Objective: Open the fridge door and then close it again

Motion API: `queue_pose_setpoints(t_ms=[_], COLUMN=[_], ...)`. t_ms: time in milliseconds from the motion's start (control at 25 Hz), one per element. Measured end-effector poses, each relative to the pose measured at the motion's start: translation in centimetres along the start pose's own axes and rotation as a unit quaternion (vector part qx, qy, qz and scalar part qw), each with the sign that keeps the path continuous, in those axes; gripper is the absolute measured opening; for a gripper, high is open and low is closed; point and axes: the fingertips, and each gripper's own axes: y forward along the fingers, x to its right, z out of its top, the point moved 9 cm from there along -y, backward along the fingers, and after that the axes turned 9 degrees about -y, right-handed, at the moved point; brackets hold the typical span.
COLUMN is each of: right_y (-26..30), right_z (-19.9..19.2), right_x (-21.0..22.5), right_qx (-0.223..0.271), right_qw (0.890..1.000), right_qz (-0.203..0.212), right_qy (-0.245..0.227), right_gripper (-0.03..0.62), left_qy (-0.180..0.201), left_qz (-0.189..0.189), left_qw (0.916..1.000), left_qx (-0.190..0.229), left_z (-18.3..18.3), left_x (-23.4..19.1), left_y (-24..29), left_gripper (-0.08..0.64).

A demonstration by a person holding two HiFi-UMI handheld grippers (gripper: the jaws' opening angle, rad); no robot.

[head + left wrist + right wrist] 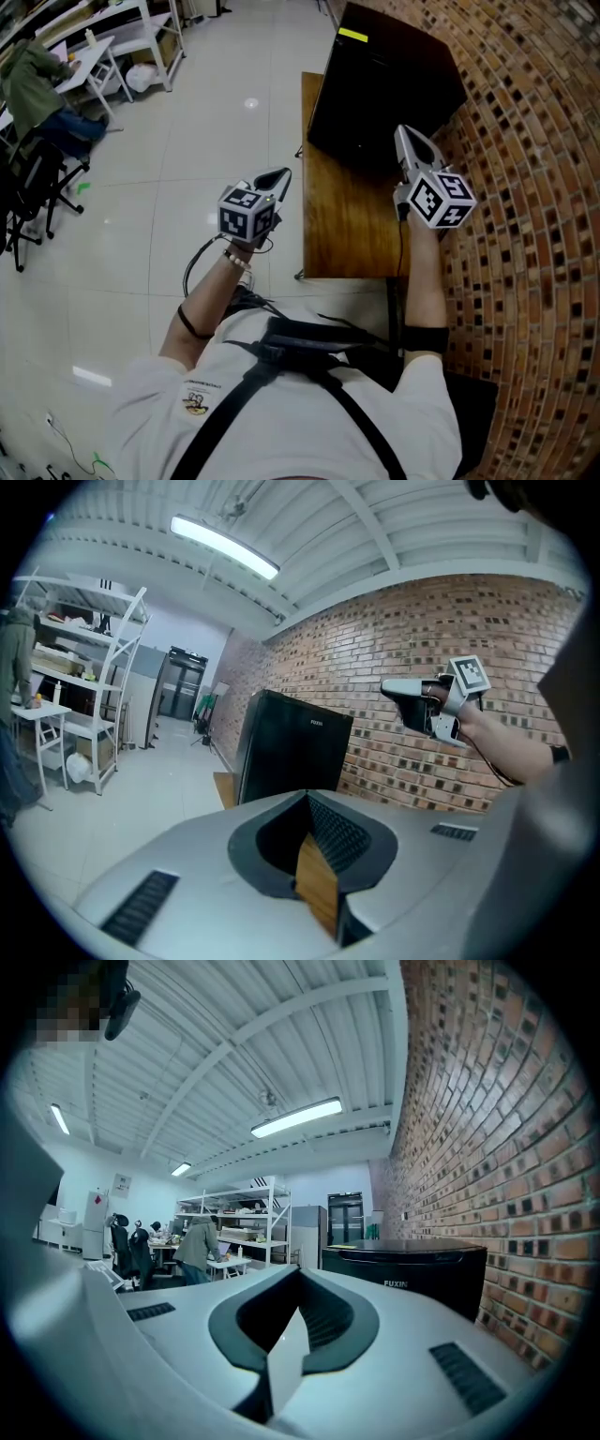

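A black mini fridge (pixel 384 89) stands at the far end of a wooden table (pixel 342 230), against the brick wall; its door looks closed. The left gripper view shows the fridge (pixel 291 752) ahead, and it lies ahead to the right as the fridge (pixel 412 1274) in the right gripper view. My left gripper (pixel 281 175) hovers over the floor just left of the table, shut and empty. My right gripper (pixel 404 131) is held over the table near the fridge's near right corner, also shut with nothing in it. It appears as the right gripper (pixel 394 691) in the left gripper view, to the fridge's right.
The brick wall (pixel 534 187) runs along the right side. A person (pixel 37 84) sits at a white desk (pixel 89 56) at the far left, with a black office chair (pixel 33 192) nearby. White shelving (pixel 84 667) stands behind on the tiled floor (pixel 187 187).
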Motion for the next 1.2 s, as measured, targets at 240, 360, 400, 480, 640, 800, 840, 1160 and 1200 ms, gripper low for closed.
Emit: queue_pose_setpoints(t_ms=[240,360,400,480,640,800,840,1160,1200], right_y=[-0.03,0.06,0.10,0.09,-0.08,-0.01,0.03,0.36,0.42], right_z=[0.14,0.34,0.35,0.26,0.21,0.31,0.35,0.15,0.09], right_x=[0.20,0.30,0.33,0.41,0.49,0.33,0.31,0.28,0.34], right_qx=[-0.001,0.001,0.002,0.002,0.003,0.006,0.006,-0.002,-0.004], right_qw=[1.000,1.000,1.000,1.000,1.000,1.000,1.000,1.000,1.000], right_qz=[0.000,-0.001,-0.001,-0.001,0.001,0.004,0.005,0.009,0.010], right_qy=[-0.003,-0.004,-0.003,-0.002,0.000,0.000,0.000,-0.009,-0.010], right_gripper=[0.004,0.003,0.003,0.003,0.003,0.002,0.002,0.001,0.001], left_qy=[-0.005,-0.002,-0.001,-0.001,0.001,0.001,0.001,-0.007,-0.007], left_qz=[-0.004,-0.006,-0.008,-0.010,-0.013,-0.015,-0.015,-0.014,-0.013], left_qw=[1.0000,1.0000,1.0000,0.9999,0.9999,0.9999,0.9999,0.9999,0.9999], left_qx=[-0.003,-0.004,-0.004,-0.006,-0.007,-0.006,-0.006,-0.003,-0.003], left_z=[-0.44,-0.37,-0.34,-0.39,-0.46,-0.40,-0.40,-0.57,-0.61], left_x=[0.26,0.27,0.29,0.44,0.74,0.72,0.71,0.59,0.62], left_y=[0.32,0.50,0.57,0.73,0.90,0.87,0.86,0.77,0.73], left_gripper=[0.002,0.002,0.002,0.002,0.002,0.002,0.001,0.002,0.002])
